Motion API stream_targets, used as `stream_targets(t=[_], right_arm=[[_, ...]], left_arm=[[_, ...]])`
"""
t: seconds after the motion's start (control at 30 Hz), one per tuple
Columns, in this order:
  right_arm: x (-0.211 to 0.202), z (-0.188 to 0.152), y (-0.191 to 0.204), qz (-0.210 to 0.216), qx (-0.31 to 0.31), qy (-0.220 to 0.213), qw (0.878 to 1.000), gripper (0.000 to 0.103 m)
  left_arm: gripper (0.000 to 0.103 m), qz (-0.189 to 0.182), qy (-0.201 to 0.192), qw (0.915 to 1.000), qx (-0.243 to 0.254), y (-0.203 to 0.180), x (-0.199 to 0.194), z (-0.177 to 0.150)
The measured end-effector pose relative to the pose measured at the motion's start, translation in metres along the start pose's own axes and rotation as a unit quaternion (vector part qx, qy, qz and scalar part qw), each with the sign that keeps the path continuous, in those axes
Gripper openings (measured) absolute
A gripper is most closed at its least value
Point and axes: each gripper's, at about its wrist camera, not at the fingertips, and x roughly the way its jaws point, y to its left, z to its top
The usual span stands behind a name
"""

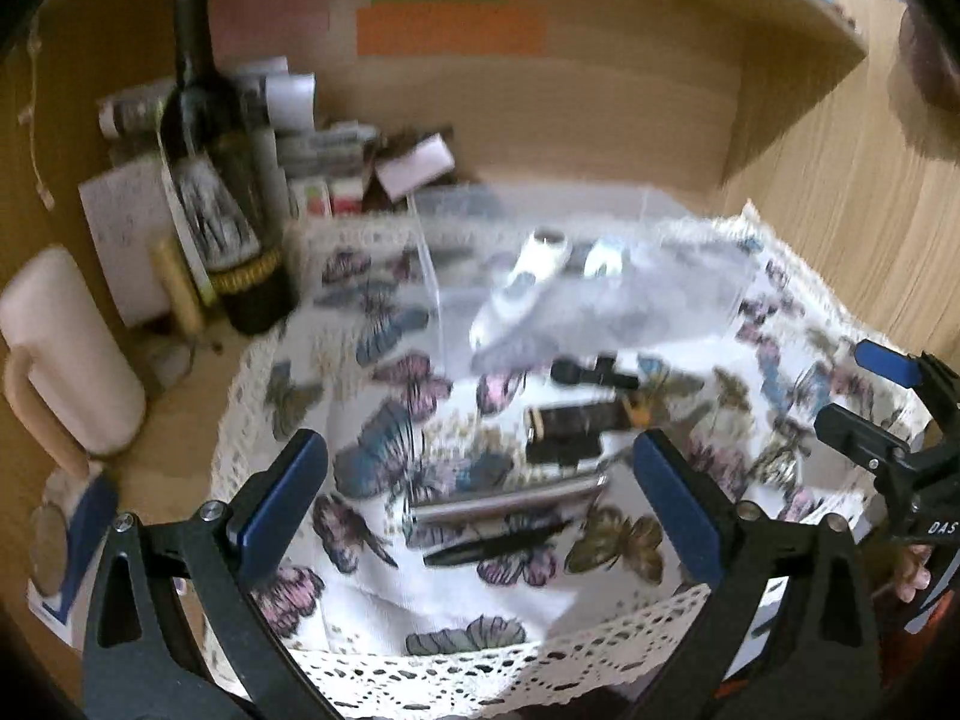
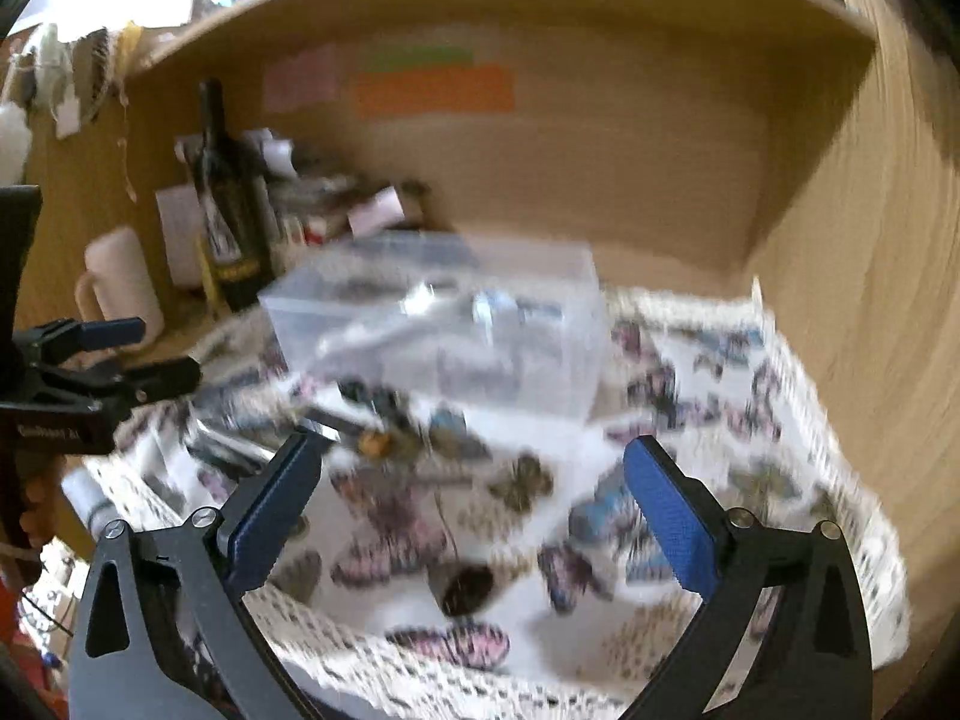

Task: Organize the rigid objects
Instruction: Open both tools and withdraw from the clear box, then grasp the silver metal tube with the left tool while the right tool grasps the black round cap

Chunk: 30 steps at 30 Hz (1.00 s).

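A: What stands along the left edge of the worktop?

B: A pale mug (image 1: pixel 66 354) with a handle, then a dark bottle (image 1: pixel 222 180) upright at the back left, with papers and small boxes crowded behind it. Both sit on bare wood, off the cloth.

A: And the cloth?

B: A white butterfly cloth (image 1: pixel 372 396) with a lace edge covers the middle of the worktop. Near its back edge stands a clear plastic box (image 1: pixel 540 240) with white items inside; they are too blurred to name.

A: What lies loose on the cloth?

B: In front of the box, in the left wrist view, a small black tool (image 1: pixel 591 373), below it a dark flat case (image 1: pixel 570 426), then a metal tube (image 1: pixel 510 501) and a thin black pen (image 1: pixel 498 543), each lying roughly crosswise. Closer to the front edge, the right wrist view shows a small dark round thing (image 2: pixel 465 588), blurred.

A: The grippers?

B: The left gripper (image 1: pixel 480 492) is released, its jaws spread wide above the tube and pen, touching nothing. The right gripper (image 2: pixel 474 504) is likewise released, jaws wide over the cloth with nothing between them. It also shows at the right edge of the left view, beside the cloth's right side.
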Motion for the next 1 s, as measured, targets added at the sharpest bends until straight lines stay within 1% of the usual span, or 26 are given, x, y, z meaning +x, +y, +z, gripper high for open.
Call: stream_targets(t=[0.07,0.17,0.23,0.33,0.37,0.4,0.43,0.47,0.5,0.57,0.63,0.7,0.77,0.8,0.83,0.87,1.0], right_arm=[[0.011,-0.008,-0.007,0.009,0.019,0.026,0.999,0.101],[0.026,-0.013,-0.010,0.028,0.036,0.058,0.997,0.100],[0.032,-0.018,-0.009,0.028,0.032,0.078,0.996,0.098],[0.035,-0.029,-0.007,0.016,0.014,0.094,0.995,0.093],[0.037,-0.033,-0.007,0.018,0.012,0.101,0.995,0.092],[0.039,-0.035,-0.007,0.023,0.010,0.108,0.994,0.088],[0.042,-0.037,-0.006,0.030,0.005,0.119,0.992,0.079],[0.044,-0.038,-0.006,0.030,-0.001,0.125,0.992,0.076],[0.043,-0.039,-0.005,0.023,-0.011,0.120,0.992,0.074],[0.040,-0.039,-0.001,0.024,-0.022,0.117,0.993,0.067],[0.038,-0.039,0.001,0.028,-0.027,0.113,0.993,0.054],[0.036,-0.040,0.004,0.030,-0.032,0.111,0.993,0.047],[0.037,-0.041,0.006,0.030,-0.036,0.108,0.993,0.041],[0.036,-0.041,0.007,0.033,-0.038,0.108,0.993,0.037],[0.036,-0.041,0.009,0.034,-0.040,0.107,0.993,0.033],[0.035,-0.041,0.012,0.034,-0.042,0.107,0.993,0.031],[0.038,-0.039,0.015,0.036,-0.042,0.107,0.993,0.031]], left_arm=[[0.103,-0.010,0.022,0.9997,0.000,-0.001,0.015,-0.004],[0.103,-0.009,0.062,0.9980,0.005,-0.003,0.043,-0.003],[0.103,-0.027,0.089,0.9956,0.009,-0.006,0.060,-0.002],[0.103,-0.043,0.110,0.9928,0.023,-0.009,0.072,-0.003],[0.103,-0.048,0.114,0.9919,0.027,-0.011,0.073,-0.004],[0.102,-0.050,0.115,0.9917,0.028,-0.010,0.074,-0.005],[0.095,-0.052,0.115,0.9916,0.030,-0.011,0.074,-0.006],[0.087,-0.061,0.118,0.9905,0.035,-0.012,0.073,-0.007],[0.084,-0.066,0.119,0.9899,0.038,-0.013,0.073,-0.007],[0.074,-0.068,0.116,0.9898,0.046,-0.016,0.070,-0.009],[0.068,-0.070,0.115,0.9895,0.053,-0.019,0.067,-0.013],[0.062,-0.074,0.113,0.9891,0.058,-0.021,0.063,-0.016],[0.052,-0.088,0.118,0.9874,0.056,-0.022,0.060,-0.017],[0.050,-0.099,0.121,0.9863,0.052,-0.023,0.058,-0.018],[0.046,-0.111,0.125,0.9847,0.050,-0.025,0.055,-0.019],[0.040,-0.118,0.128,0.9834,0.052,-0.028,0.053,-0.020],[0.032,-0.116,0.128,0.9830,0.063,-0.036,0.048,-0.023]])
